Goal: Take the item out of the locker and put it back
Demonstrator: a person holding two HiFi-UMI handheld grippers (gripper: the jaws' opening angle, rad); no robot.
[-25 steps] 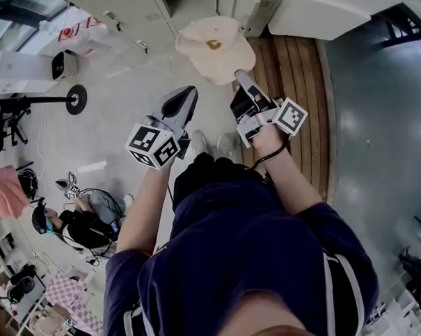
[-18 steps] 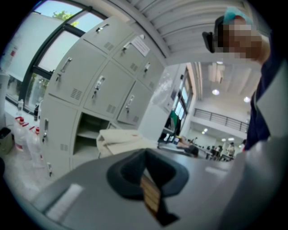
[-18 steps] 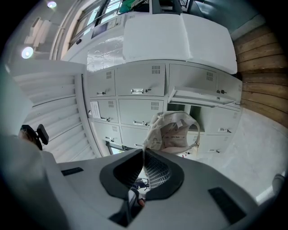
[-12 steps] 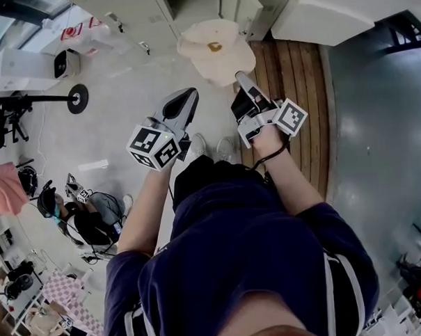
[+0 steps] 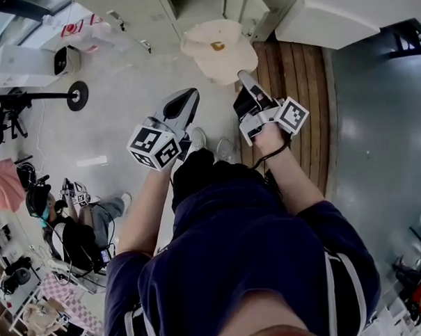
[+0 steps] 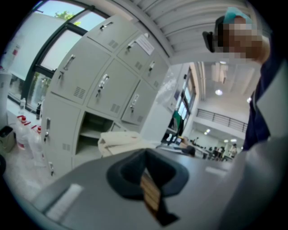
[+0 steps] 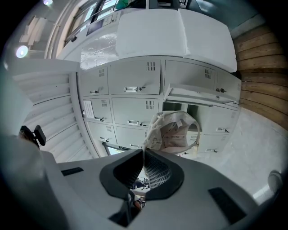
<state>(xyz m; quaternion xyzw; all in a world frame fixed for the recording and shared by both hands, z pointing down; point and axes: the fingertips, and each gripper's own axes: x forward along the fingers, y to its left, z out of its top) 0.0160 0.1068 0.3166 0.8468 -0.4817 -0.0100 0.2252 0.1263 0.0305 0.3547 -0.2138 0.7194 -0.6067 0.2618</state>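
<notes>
Cap (image 5: 218, 48) looks like soft cream cloth, lockers (image 7: 135, 85) behind it are matt painted metal. Beside it there's slatted wood flooring (image 5: 297, 69), then glossy grey floor (image 5: 376, 136).

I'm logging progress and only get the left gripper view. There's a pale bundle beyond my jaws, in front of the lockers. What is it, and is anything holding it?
Observer: It's a beige cap. The right gripper has its jaws closed on the cap's edge.
Operator: Is it out of the locker?
Observer: Yes. The right gripper view shows it held in front of the open compartment, not inside.
Operator: Does my left gripper touch it?
Observer: No. In the head view the left gripper sits beside the right one, apart from the cap.
</notes>
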